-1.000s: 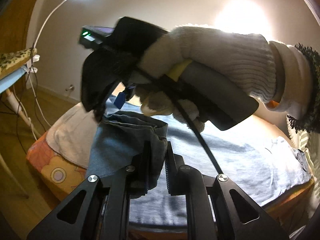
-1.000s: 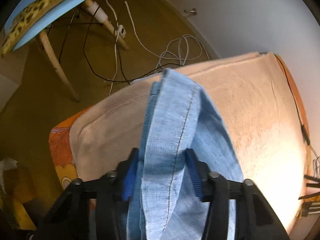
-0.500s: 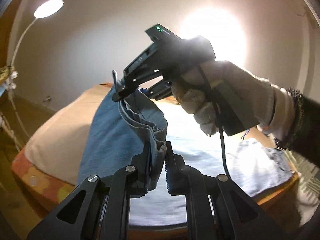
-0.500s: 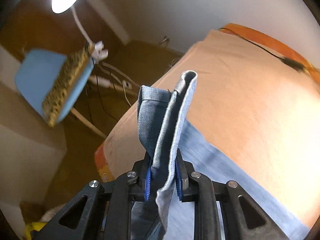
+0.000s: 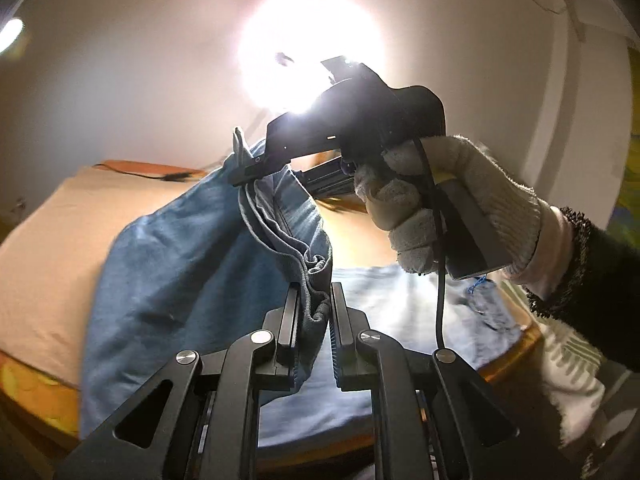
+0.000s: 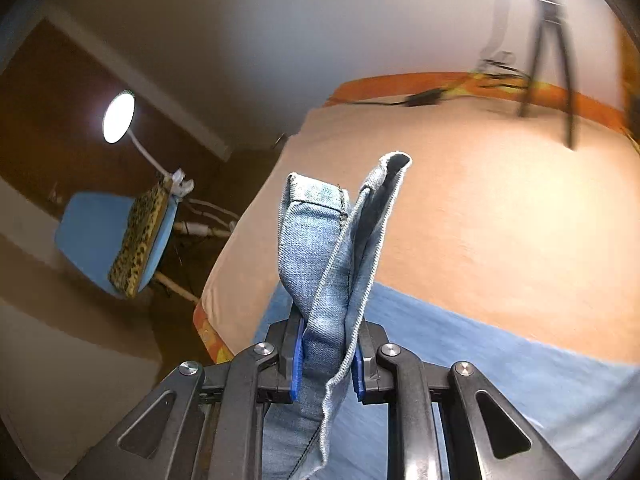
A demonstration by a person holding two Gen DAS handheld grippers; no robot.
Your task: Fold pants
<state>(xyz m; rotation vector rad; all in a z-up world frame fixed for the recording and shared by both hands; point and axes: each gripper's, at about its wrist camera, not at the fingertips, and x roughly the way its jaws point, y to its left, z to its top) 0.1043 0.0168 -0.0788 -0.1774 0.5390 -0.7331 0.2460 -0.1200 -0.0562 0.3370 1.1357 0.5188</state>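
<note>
Two grippers: both are clamped on the same pair of blue denim pants (image 5: 192,264), lifted above a bed.
Left gripper (image 5: 313,312): its jaws are nearly closed, pinching a bunched fold of denim between the black pads; the cloth rises out of the grip and drapes away to the left.
Right gripper (image 6: 326,356): its blue-padded jaws are pressed onto several stacked layers of the pants, a hemmed edge standing up past the fingertips.
Right gripper seen from the left wrist (image 5: 256,168): it is held higher and farther back, its tip biting the top edge of the raised cloth.
Gloved hand (image 5: 448,204): in a white knit glove, it is wrapped around the right gripper's handle, with a dark fuzzy sleeve (image 5: 592,280) behind it.
Pants: one part hangs between the two grips as a sagging sheet; the rest lies flat on the bed beneath, running off to the right.
Bed cover (image 6: 500,240): peach-coloured, under the denim, with an orange patterned edge.
Cable (image 5: 440,280): black, hanging down from the right gripper's handle.
Surroundings: a blue chair (image 6: 96,236) with a leopard-print cushion, a round white lamp (image 6: 118,116) and a blurred tripod (image 6: 548,44) by the far wall.
</note>
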